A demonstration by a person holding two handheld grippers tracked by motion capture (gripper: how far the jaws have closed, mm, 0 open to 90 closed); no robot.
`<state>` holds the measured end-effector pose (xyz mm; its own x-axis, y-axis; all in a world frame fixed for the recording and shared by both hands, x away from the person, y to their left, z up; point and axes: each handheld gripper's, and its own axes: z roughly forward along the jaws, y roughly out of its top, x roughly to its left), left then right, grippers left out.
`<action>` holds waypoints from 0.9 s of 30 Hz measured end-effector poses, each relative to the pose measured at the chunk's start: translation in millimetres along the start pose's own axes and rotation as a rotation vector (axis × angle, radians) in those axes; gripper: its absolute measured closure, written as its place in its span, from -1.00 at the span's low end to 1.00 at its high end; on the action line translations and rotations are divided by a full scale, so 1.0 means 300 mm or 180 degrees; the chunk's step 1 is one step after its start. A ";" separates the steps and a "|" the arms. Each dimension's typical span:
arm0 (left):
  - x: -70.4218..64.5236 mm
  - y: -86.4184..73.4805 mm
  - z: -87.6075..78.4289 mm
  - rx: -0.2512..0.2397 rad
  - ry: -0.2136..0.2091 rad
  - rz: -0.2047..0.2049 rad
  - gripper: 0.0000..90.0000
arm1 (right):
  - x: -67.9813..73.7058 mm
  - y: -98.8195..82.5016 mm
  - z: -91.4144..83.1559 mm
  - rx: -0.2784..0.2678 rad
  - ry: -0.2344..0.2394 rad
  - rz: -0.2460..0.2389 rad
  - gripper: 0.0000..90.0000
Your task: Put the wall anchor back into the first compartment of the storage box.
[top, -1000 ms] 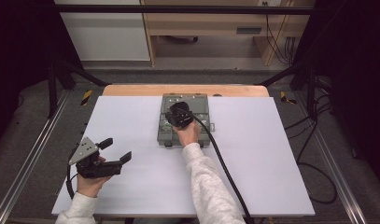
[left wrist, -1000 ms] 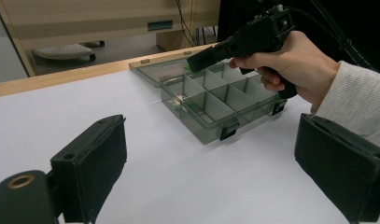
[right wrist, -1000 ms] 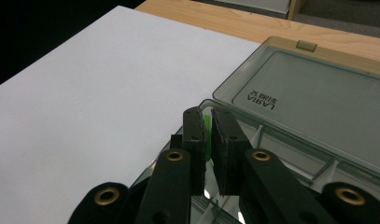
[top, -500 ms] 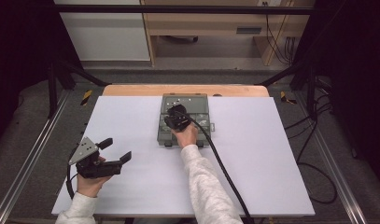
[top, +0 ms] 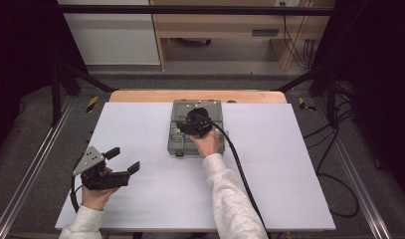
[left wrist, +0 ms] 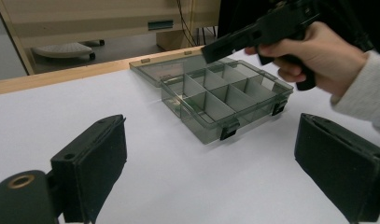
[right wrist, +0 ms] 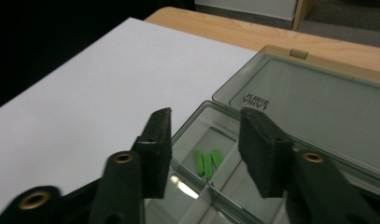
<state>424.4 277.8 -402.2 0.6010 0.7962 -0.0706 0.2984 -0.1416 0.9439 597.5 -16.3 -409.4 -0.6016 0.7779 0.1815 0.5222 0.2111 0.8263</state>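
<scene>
1. Lying on the white counter (top: 140,129), near its far edge and about in the middle, is a grey see-through organizer box (top: 180,142) with its lid (right wrist: 318,102) folded open and flat toward the far side.
2. In the left gripper view the box (left wrist: 225,100) shows many small compartments, and two dark latches sit on its near wall.
3. The right gripper (top: 192,125) hovers over the box, held by the person's right hand (top: 207,144); its black cable (top: 240,169) runs back along the pale sleeve (top: 230,194).
4. In the right gripper view its fingers (right wrist: 159,140) stand apart with nothing between them, and they point down at a corner compartment next to the lid hinge.
5. In that compartment lie three small green pieces (right wrist: 207,163), side by side and close to each other.
6. The left gripper (top: 121,160) is held in the left hand (top: 95,191) over the near left part of the counter, well apart from the box.
7. Its fingers (left wrist: 92,163) are wide apart and empty, and a grey three-cornered plate (top: 89,159) sits on top of this gripper.
</scene>
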 end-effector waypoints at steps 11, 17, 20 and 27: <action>0.000 -0.003 0.003 0.0010 -0.0023 0.0008 -0.80 | -0.034 -0.021 -0.234 -0.0392 -0.0293 -0.0080 -0.54; 0.002 -0.004 0.002 -0.0005 -0.0032 -0.0003 -0.80 | -0.080 -0.069 -0.364 -0.0559 -0.0356 -0.0156 -0.74; 0.002 -0.004 0.002 0.0000 -0.0032 0.0000 -0.81 | -0.104 -0.104 -0.419 -0.0645 -0.0335 -0.0155 -0.82; -0.003 -0.004 0.006 0.0015 -0.0025 0.0010 -0.82 | -0.155 -0.194 -0.509 -0.0674 -0.0276 -0.0132 -0.91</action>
<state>424.8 276.2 -403.8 0.6076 0.7911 -0.0702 0.3001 -0.1468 0.9425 502.7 -155.1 -384.5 -0.5610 0.8210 0.1063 0.3543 0.1221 0.9271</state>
